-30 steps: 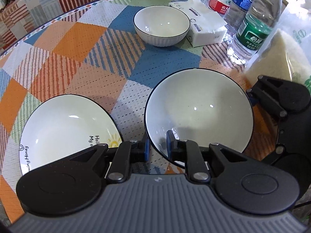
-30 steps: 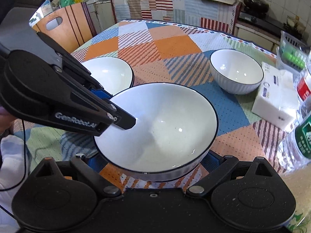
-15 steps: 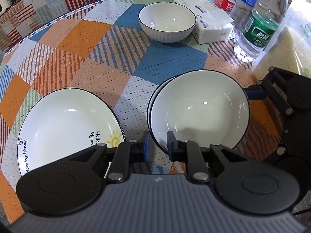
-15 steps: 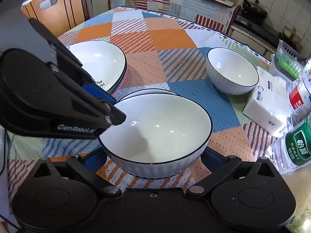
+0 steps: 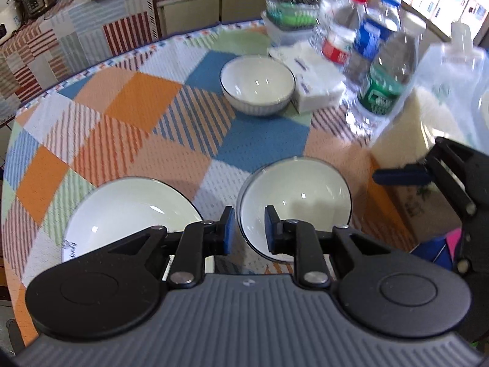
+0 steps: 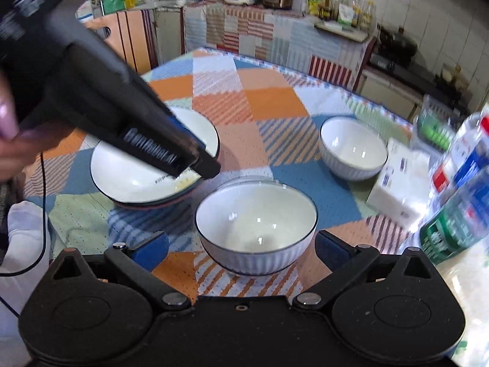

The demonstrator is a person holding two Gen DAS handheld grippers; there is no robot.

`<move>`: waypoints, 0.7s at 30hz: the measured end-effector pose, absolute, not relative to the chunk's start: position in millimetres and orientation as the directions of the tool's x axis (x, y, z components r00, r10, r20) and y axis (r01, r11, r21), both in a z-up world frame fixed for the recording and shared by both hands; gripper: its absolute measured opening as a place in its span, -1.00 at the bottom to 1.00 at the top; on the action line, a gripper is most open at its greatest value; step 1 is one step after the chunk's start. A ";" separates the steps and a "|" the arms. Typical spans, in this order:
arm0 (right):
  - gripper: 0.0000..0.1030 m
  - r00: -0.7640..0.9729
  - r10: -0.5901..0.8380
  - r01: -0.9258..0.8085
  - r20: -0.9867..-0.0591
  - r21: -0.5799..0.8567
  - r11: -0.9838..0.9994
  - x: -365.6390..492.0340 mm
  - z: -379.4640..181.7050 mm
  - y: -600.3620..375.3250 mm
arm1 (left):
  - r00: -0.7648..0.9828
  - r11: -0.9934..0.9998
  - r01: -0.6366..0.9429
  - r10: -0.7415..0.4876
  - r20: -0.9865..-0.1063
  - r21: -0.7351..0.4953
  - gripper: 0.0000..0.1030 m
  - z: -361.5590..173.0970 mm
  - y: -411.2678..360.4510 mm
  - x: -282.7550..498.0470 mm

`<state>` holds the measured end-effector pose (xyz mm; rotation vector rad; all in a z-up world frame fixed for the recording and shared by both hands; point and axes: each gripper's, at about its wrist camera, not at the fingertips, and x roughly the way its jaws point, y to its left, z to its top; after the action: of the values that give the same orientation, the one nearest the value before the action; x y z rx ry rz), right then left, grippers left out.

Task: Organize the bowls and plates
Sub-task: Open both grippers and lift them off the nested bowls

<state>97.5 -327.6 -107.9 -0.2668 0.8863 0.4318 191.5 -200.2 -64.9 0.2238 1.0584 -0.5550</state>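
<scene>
A white bowl (image 6: 256, 223) with a dark rim sits nested in a second bowl on the patterned tablecloth; it also shows in the left wrist view as the near bowl (image 5: 295, 208). My right gripper (image 6: 241, 244) hangs above it, open wide, its blue pads clear of both sides. My left gripper (image 5: 247, 229) hovers over the bowl's left rim with its jaws opening a little and nothing pressed between them. To the left lies a stack of plates (image 6: 146, 171), the top one with printed lettering. A third bowl (image 6: 353, 150) stands farther back.
Water bottles (image 5: 376, 85), a white tissue pack (image 5: 314, 91), a bag of rice (image 5: 406, 128) and a plastic box (image 5: 287, 21) crowd the table's right side. A wooden chair (image 6: 122, 39) and a kitchen counter stand beyond the far edge.
The bowl held by both grippers went down into the second bowl. The right gripper's pads came off its sides, the left came off its rim, and both rose.
</scene>
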 end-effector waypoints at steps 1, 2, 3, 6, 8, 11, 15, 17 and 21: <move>0.99 0.565 0.255 -0.473 -0.785 -0.055 0.880 95.6 -102.9 -326.6 | 0.371 0.843 0.530 -0.327 -0.869 -0.091 -0.60 -59.5 -197.0 194.2; 0.99 0.574 0.258 -0.476 -0.777 -0.060 0.877 94.4 -98.2 -326.1 | 0.371 0.845 0.525 -0.330 -0.868 -0.097 -0.59 -54.8 -193.8 196.3; 0.99 0.584 0.262 -0.478 -0.768 -0.064 0.876 93.7 -92.8 -326.0 | 0.371 0.848 0.518 -0.337 -0.866 -0.108 -0.58 -49.5 -190.0 199.3; 0.99 0.616 0.273 -0.481 -0.739 -0.079 0.873 93.9 -78.9 -326.0 | 0.364 0.851 0.504 -0.364 -0.858 -0.147 -0.53 -36.1 -179.4 207.1; 1.00 0.638 0.282 -0.475 -0.717 -0.078 0.876 97.2 -71.2 -328.3 | 0.355 0.854 0.487 -0.387 -0.851 -0.185 -0.50 -29.2 -172.5 213.9; 1.00 0.663 0.298 -0.458 -0.686 -0.057 0.887 107.5 -64.8 -334.0 | 0.358 0.858 0.461 -0.412 -0.838 -0.226 -0.45 -23.4 -166.2 224.6; 1.00 0.694 0.311 -0.417 -0.650 -0.009 0.909 133.2 -72.5 -341.8 | 0.373 0.866 0.430 -0.430 -0.822 -0.257 -0.36 -23.9 -166.6 241.3; 0.99 0.690 0.280 -0.376 -0.668 0.000 0.927 154.0 -85.9 -344.8 | 0.377 0.864 0.422 -0.441 -0.814 -0.273 -0.25 -24.6 -168.1 249.5; 0.99 0.643 0.276 -0.295 -0.714 0.102 0.950 192.9 -113.2 -358.5 | 0.391 0.854 0.427 -0.472 -0.790 -0.298 -0.01 -26.3 -173.6 264.2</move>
<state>192.9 -358.5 -113.2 -0.0245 0.8094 0.3254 264.2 -173.6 -26.3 -0.0489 1.0196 -0.5711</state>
